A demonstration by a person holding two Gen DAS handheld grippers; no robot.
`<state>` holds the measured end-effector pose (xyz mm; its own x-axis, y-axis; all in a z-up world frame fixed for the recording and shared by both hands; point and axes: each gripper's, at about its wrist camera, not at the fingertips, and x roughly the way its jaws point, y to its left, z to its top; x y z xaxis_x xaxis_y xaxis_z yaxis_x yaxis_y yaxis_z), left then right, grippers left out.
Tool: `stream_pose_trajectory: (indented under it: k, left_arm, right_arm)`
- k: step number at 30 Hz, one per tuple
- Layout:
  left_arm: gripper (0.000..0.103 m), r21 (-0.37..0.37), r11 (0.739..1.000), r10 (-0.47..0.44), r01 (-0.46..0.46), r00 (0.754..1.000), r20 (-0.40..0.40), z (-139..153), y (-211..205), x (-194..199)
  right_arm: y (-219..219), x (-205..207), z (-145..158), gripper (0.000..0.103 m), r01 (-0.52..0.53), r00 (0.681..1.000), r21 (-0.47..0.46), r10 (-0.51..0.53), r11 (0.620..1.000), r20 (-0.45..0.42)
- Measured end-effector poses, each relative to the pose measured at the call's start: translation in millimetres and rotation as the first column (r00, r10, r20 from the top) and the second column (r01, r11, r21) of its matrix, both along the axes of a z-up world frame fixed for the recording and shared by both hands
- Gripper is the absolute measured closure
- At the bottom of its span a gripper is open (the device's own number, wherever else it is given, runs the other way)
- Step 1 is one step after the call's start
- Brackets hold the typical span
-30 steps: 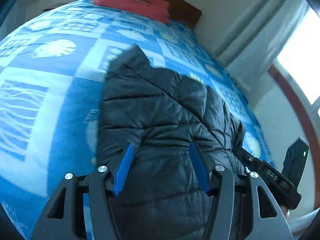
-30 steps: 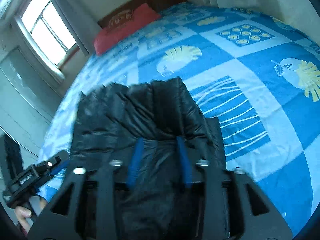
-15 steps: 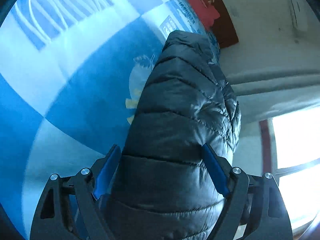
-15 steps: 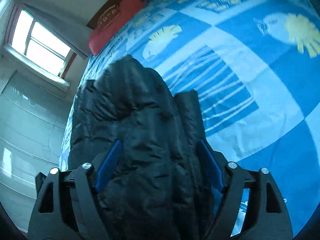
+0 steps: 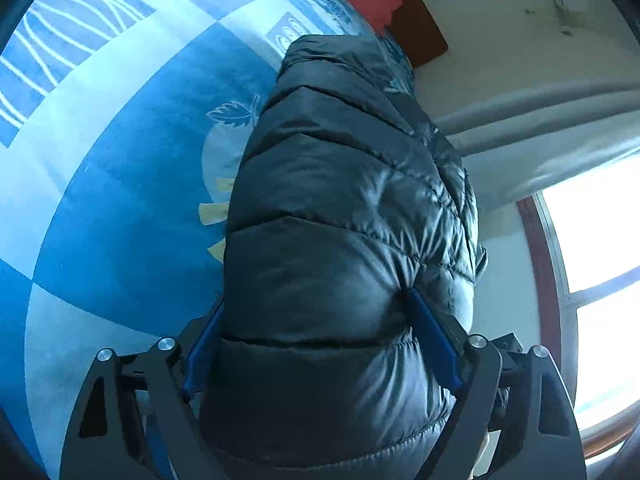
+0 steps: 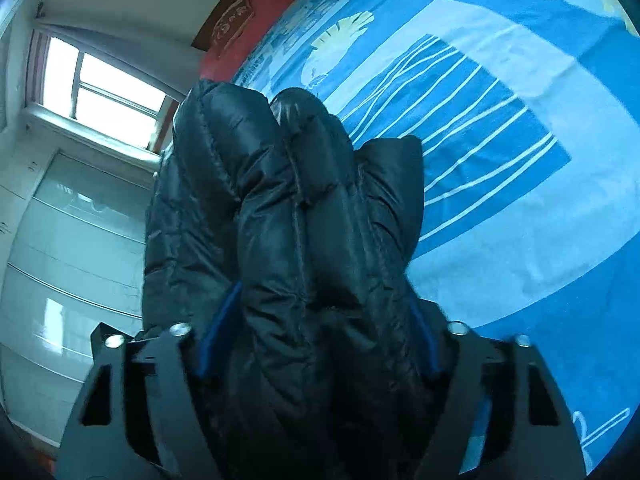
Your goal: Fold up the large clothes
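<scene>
The black puffer jacket (image 5: 344, 240) was bunched between both my grippers and stood out forward from each of them, its long axis running straight ahead along the fingers toward the headboard end of the bed, over the blue patterned bedspread (image 5: 120, 208). From these views I could not tell whether its far end touched the spread. In the left wrist view its quilted bulk filled the gap of my left gripper (image 5: 320, 344), whose blue pads (image 5: 434, 344) were spread wide yet pressed into the padding on either side, so I judged it to be gripping a thick fold of the jacket. My right gripper (image 6: 316, 340) pinched the jacket likewise, several folded layers wedged between its fingers and rising ahead of them. The bedspread lay to the left of the jacket in the left view and to the right in the right view, so the garment sat between my two hands, neither clearly nearer. Beyond it were the red pillow (image 6: 256, 12) at the headboard and the window (image 6: 100, 92). Whatever came next, I judged, would turn on lowering that long axis flat onto the spread.
</scene>
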<state>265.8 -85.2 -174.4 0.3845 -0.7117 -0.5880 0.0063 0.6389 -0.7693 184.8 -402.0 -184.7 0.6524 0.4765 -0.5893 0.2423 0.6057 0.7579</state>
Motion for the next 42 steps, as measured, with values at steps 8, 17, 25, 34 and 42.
stream_pose_trajectory:
  k: [8, 17, 25, 34, 42]
  left_arm:
    - [0.027, 0.042, 0.998, -0.043, 0.04, 0.996, 0.076, 23, 8, 1]
    - [0.027, 0.122, 0.992, 0.016, -0.036, 0.987, 0.16, 57, 79, 15]
    - [0.027, 0.134, 0.987, 0.075, -0.091, 0.989, 0.124, 39, 130, 31]
    - [0.027, 0.137, 0.987, 0.069, -0.087, 0.989, 0.129, 24, 137, 34]
    - [0.026, 0.134, 0.987, 0.067, -0.084, 0.989, 0.131, 21, 141, 32]
  right_arm:
    - [24, -3, 21, 0.064, -0.011, 0.995, 0.011, 0.01, 1.0, 0.101]
    - [98, 45, 26, 0.064, -0.1, 0.984, 0.1, 0.084, 0.99, 0.158]
    - [149, 78, 16, 0.064, -0.138, 0.985, 0.102, 0.126, 0.985, 0.118]
    - [147, 80, 4, 0.062, -0.124, 0.989, 0.108, 0.114, 0.986, 0.089]
    - [146, 79, 4, 0.056, -0.118, 0.991, 0.111, 0.109, 0.987, 0.08]
